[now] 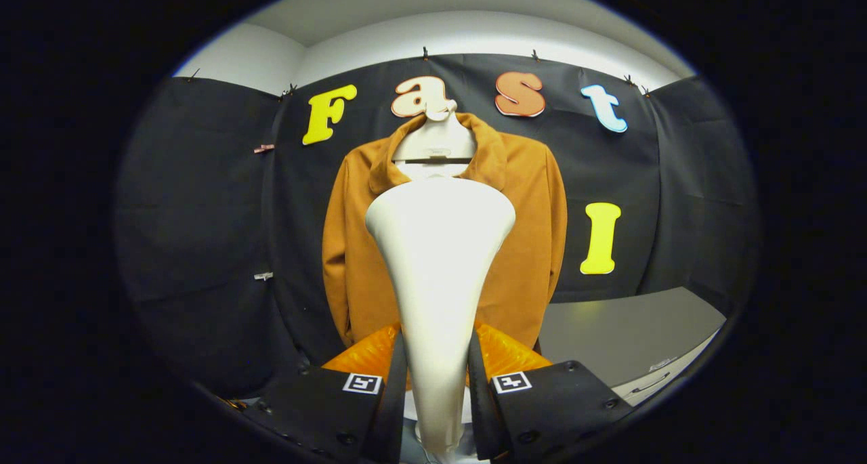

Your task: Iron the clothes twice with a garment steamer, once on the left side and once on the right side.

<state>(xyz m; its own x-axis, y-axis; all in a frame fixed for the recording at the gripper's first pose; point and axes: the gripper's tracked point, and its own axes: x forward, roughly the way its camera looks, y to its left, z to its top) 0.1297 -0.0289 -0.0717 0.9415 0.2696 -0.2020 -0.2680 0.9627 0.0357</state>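
A rust-brown jacket (535,234) hangs on a white hanger (435,142) against the black booth wall, straight beyond the fingers. A white garment steamer (440,261) stands upright between the fingers, its narrow handle low and its wide flared head covering the jacket's middle. My gripper (437,389) is shut on the steamer's handle, one finger pressing each side. The steamer head sits in front of the jacket's centre; I cannot tell whether it touches the cloth.
A grey cabinet top (630,335) with a drawer front lies to the right of the jacket, lower down. Black cloth walls close in on the left and right. Small clips (263,275) dot the left cloth.
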